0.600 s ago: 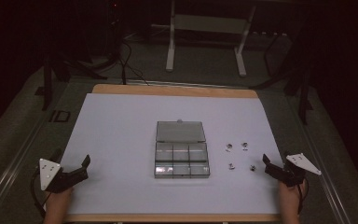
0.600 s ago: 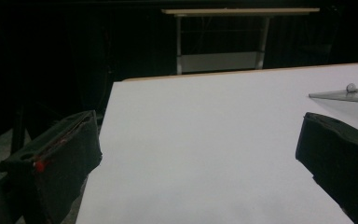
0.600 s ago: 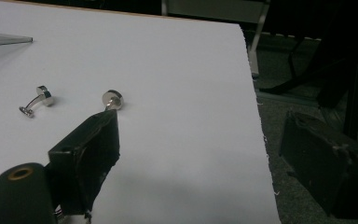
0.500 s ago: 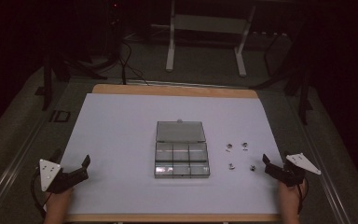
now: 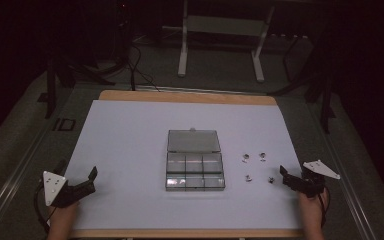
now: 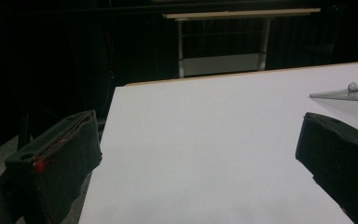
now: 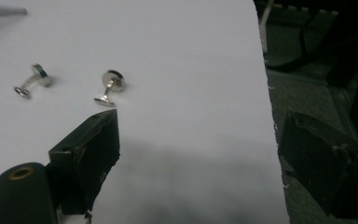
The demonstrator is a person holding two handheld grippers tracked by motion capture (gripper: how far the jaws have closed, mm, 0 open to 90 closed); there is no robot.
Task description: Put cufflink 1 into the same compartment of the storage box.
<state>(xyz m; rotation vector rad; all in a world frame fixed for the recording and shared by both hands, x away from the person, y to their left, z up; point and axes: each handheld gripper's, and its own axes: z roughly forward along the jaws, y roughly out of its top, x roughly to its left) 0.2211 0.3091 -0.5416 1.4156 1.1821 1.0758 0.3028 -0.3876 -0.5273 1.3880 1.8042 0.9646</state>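
Note:
A clear compartment box point(image 5: 195, 172) lies at the table's middle with its lid point(image 5: 193, 141) laid back flat. Several small silver cufflinks lie to its right, among them a cufflink point(image 5: 245, 158) nearer the box and a cufflink point(image 5: 271, 178) closest to my right gripper point(image 5: 285, 177). That gripper is open at the table's right front edge, just right of the cufflinks. In the right gripper view, my right gripper point(image 7: 200, 144) holds nothing, and two cufflinks point(image 7: 109, 86) point(image 7: 32, 80) lie ahead of its left jaw. My left gripper point(image 5: 77, 171) rests open at the front left, empty, jaws wide apart point(image 6: 198, 144).
A white sheet point(image 5: 130, 140) covers the wooden table point(image 5: 185, 96). The box lid's edge point(image 6: 349, 93) shows at far right in the left gripper view. Beyond the table stand a white frame stand point(image 5: 220, 30) and dark cables on the floor point(image 5: 130, 60).

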